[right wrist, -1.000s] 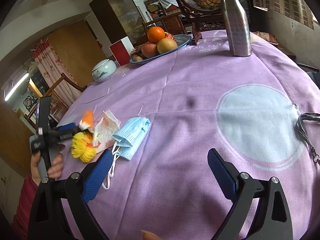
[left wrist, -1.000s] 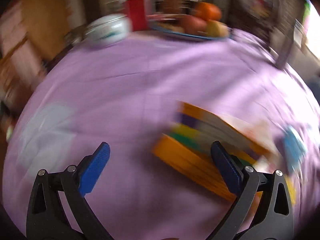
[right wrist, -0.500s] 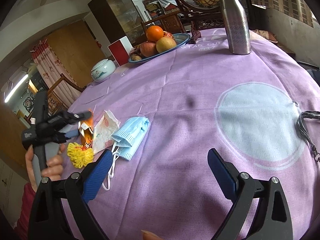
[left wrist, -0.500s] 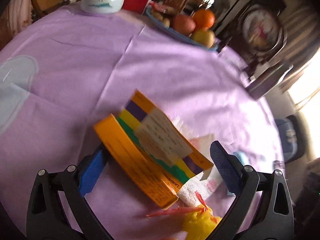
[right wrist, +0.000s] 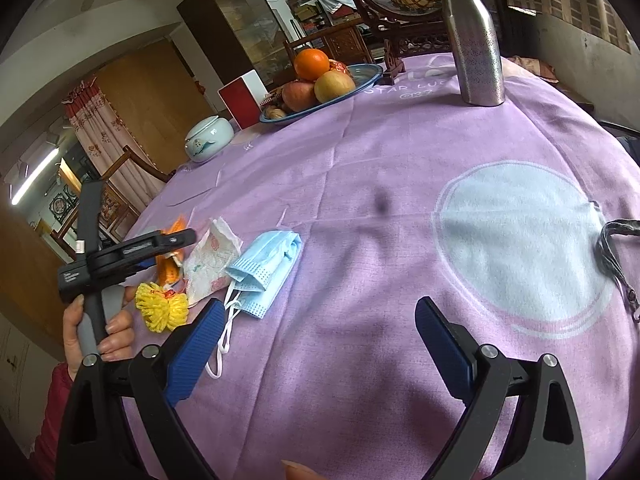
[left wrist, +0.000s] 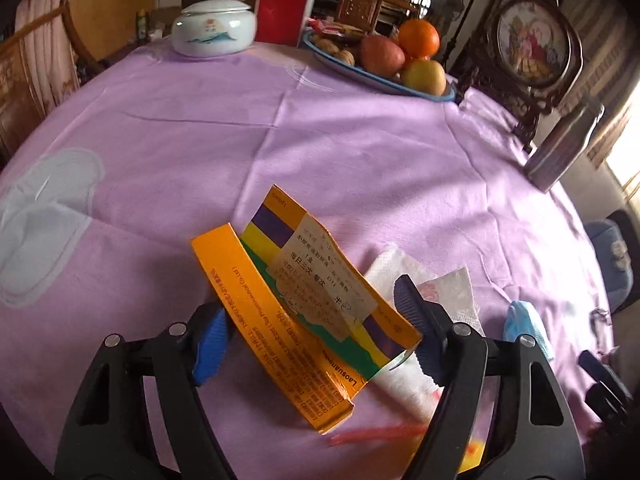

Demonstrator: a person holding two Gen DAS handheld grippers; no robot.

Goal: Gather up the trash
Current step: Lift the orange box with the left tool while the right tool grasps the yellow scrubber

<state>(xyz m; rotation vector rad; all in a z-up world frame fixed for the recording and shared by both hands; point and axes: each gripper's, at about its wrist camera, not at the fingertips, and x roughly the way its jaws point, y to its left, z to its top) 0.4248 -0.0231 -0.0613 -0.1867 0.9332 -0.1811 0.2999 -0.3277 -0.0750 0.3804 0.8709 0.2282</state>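
At lower centre of the left view, our left gripper (left wrist: 316, 320) straddles the orange box (left wrist: 292, 316), jaws apart. Our right gripper (right wrist: 320, 344) gapes over bare purple cloth (right wrist: 400, 152).

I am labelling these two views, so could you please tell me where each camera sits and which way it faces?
Left wrist: on the left hand-held gripper, low over the table, looking along its fingers at the orange box between them; only its fingers show.
Right wrist: on the right hand-held gripper, higher, looking across the cloth; its fingers, the person's left hand and the left hand-held gripper show.
Shared: box, tissue, mask, fruit plate, bottle.
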